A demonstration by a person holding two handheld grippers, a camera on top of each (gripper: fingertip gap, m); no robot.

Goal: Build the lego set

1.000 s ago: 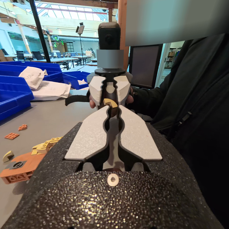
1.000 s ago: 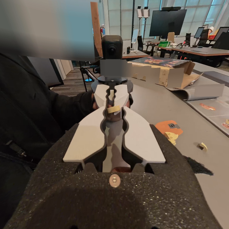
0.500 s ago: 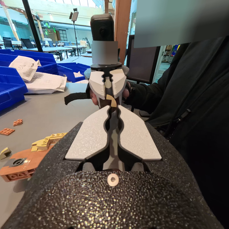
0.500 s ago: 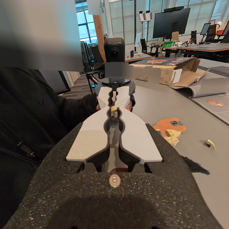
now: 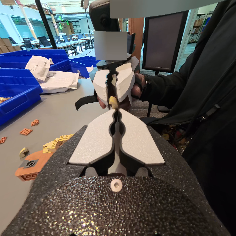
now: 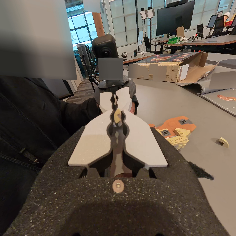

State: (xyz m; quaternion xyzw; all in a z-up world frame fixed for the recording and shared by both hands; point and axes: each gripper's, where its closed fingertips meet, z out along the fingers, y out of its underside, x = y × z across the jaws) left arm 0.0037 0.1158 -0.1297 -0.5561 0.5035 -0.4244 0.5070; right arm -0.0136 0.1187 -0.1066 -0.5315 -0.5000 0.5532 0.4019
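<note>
My two grippers face each other tip to tip above the grey table. My right gripper [image 6: 117, 113] is shut on a small tan curved lego piece [image 6: 117, 116], which also shows in the left wrist view [image 5: 113, 101] between the right gripper's [image 5: 113, 104] tips. My left gripper [image 5: 116, 110] is shut, with its tips meeting just under the piece's lower end. I cannot tell whether it pinches the piece. The orange-brown and tan lego build [image 5: 31, 167] [image 6: 175, 126] lies on the table.
A loose tan curved piece [image 5: 24, 152] [image 6: 223, 142] and small orange plates [image 5: 26, 131] lie near the build. Blue bins [image 5: 19, 89] and white paper bags [image 5: 58, 81] stand behind. A cardboard box [image 6: 166, 69] and an open booklet [image 6: 219, 97] lie far right. A person in black stands close. Left and right tips are no more than a few centimetres apart.
The left gripper's jaws have closed from a small gap. The tan piece has turned from lying crosswise to standing on edge between the right gripper's tips. Both grippers have shifted slightly.
</note>
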